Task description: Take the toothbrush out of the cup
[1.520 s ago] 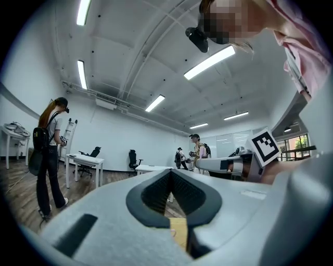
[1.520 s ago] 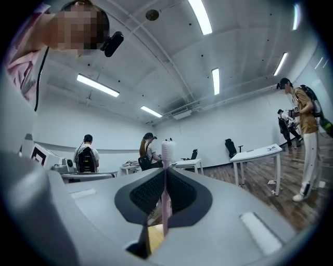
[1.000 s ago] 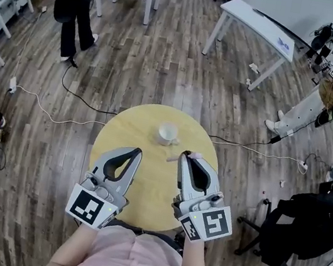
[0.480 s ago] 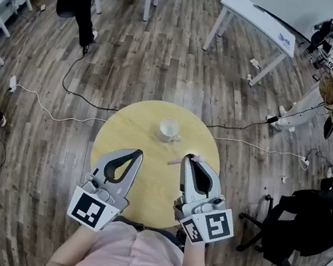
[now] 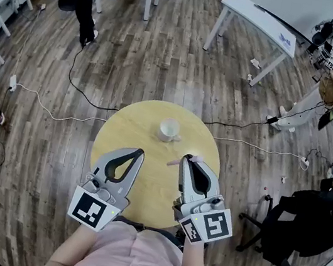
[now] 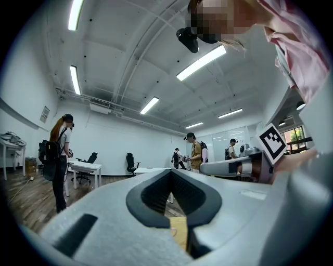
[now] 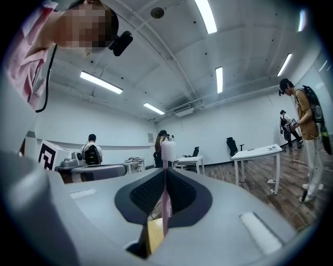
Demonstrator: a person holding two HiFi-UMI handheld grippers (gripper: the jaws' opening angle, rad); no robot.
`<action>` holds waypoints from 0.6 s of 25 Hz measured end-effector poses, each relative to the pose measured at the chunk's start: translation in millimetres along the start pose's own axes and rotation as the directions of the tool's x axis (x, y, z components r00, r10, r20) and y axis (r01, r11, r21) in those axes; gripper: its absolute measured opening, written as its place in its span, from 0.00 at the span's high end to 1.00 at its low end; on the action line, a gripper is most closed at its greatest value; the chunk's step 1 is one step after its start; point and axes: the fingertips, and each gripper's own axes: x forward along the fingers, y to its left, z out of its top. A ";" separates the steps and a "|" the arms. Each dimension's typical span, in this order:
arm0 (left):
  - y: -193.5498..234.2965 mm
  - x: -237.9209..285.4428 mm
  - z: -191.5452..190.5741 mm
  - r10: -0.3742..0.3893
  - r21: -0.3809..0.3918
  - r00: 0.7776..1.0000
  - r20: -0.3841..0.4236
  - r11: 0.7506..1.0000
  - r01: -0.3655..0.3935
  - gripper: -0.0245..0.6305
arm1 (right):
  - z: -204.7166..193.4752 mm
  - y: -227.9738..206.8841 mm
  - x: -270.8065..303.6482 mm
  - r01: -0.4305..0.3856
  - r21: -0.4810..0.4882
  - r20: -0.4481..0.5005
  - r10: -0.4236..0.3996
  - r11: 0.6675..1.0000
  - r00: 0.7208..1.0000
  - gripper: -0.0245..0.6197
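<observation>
A white cup [image 5: 167, 130] stands upright on the round yellow table [image 5: 127, 134], towards its far side. My right gripper [image 5: 185, 156] hovers just short of the cup, shut on a pink toothbrush [image 5: 176, 160] that sticks out sideways from its tips. In the right gripper view the toothbrush [image 7: 165, 187] stands upright between the closed jaws of the right gripper [image 7: 165, 170], white bristle head on top. My left gripper [image 5: 138, 151] is over the table's near left, shut and empty. The left gripper view shows the left gripper [image 6: 170, 171] with nothing between its jaws.
A black office chair [image 5: 302, 229] stands close at the right. White cables [image 5: 60, 118] trail over the wooden floor behind the table. White tables [image 5: 259, 24] and several people stand farther back.
Both grippers stay where they were, the toothbrush still in the right one. The person at the back left has stepped farther away.
</observation>
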 end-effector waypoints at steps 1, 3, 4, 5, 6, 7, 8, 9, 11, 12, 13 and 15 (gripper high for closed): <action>0.3 -0.2 0.2 0.000 0.000 1.000 0.001 1.000 0.000 0.97 | -0.5 0.2 0.3 0.001 0.002 -0.001 -0.001 1.000 1.000 0.93; 1.0 -0.5 1.0 0.000 0.000 1.000 0.001 1.000 0.000 0.97 | -0.3 0.9 1.1 0.001 0.004 -0.001 -0.001 1.000 1.000 0.93; 1.3 -0.5 1.7 0.001 -0.001 1.000 0.001 1.000 -0.001 0.97 | 0.2 1.3 1.4 0.000 0.005 -0.002 0.000 1.000 1.000 0.93; 1.5 -0.4 2.4 0.002 -0.002 1.000 0.001 1.000 -0.002 0.97 | 0.6 1.6 1.6 -0.001 0.005 -0.002 0.001 1.000 1.000 0.93; 1.6 -0.5 3.0 0.003 -0.002 1.000 0.002 1.000 -0.003 0.97 | 0.7 2.0 1.8 -0.002 0.005 -0.004 0.002 1.000 1.000 0.93; 1.7 -0.6 3.4 0.004 -0.002 1.000 0.003 1.000 -0.004 0.97 | 0.3 2.6 1.8 -0.003 0.004 -0.006 0.003 1.000 1.000 0.93; 1.6 -0.9 3.5 0.005 -0.001 1.000 0.003 1.000 -0.005 0.97 | -0.2 3.3 1.7 -0.005 0.005 -0.008 0.005 1.000 1.000 0.93; 1.5 -1.2 3.3 0.006 -0.002 1.000 0.002 1.000 -0.006 0.97 | -0.7 4.0 1.5 -0.006 0.005 -0.010 0.006 1.000 1.000 0.93; 0.7 -1.2 3.2 0.005 -0.003 1.000 0.002 1.000 -0.005 0.97 | -1.1 4.8 0.9 -0.008 0.006 -0.010 0.008 1.000 1.000 0.93; 0.2 -0.9 3.5 0.005 -0.003 1.000 0.004 1.000 -0.005 0.97 | -1.1 4.9 0.6 -0.008 0.007 -0.010 0.008 1.000 1.000 0.93; -0.4 -0.5 3.6 0.004 -0.004 1.000 0.005 1.000 -0.004 0.97 | -1.0 4.8 0.4 -0.009 0.007 -0.010 0.009 1.000 1.000 0.93; -1.7 0.1 3.4 0.002 -0.005 1.000 0.005 1.000 -0.002 0.97 | -1.3 4.2 0.0 -0.009 0.006 -0.012 0.009 1.000 1.000 0.93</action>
